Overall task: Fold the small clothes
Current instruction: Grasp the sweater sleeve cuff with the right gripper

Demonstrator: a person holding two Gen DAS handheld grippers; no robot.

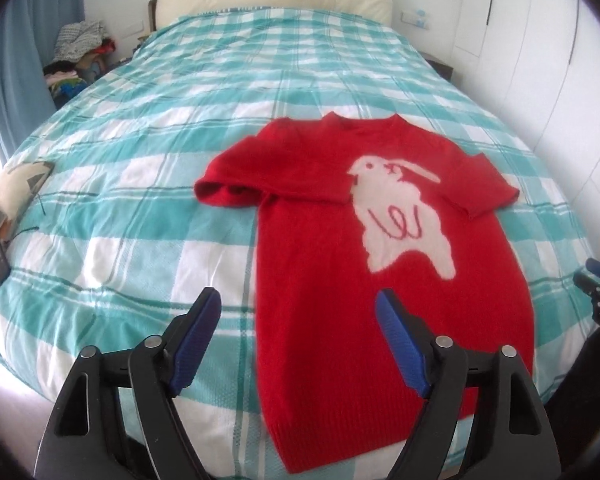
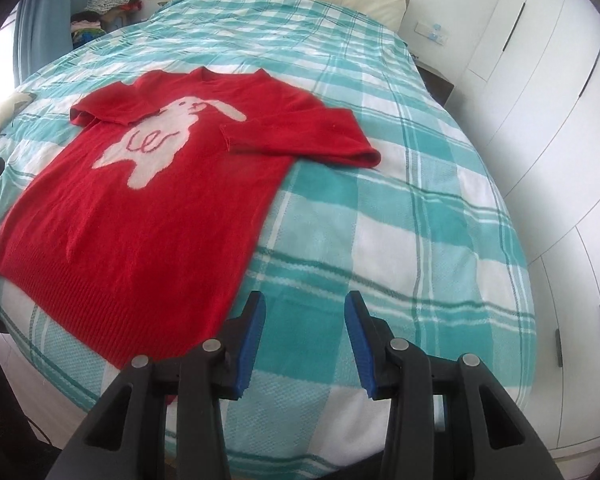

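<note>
The bed (image 1: 180,92), under its teal-and-white checked cover, filled the scene. On it the red sweater (image 1: 320,248) lay flat, white rabbit face up, long axis running straight away from both grippers, neckline far, ribbed hem near. Both sleeves were folded in across the chest. The left gripper (image 1: 298,300) hovered over the hem's left edge, jaws spread wide, empty. The right gripper (image 2: 306,304) hung just right of the hem, also parted, holding nothing.
</note>
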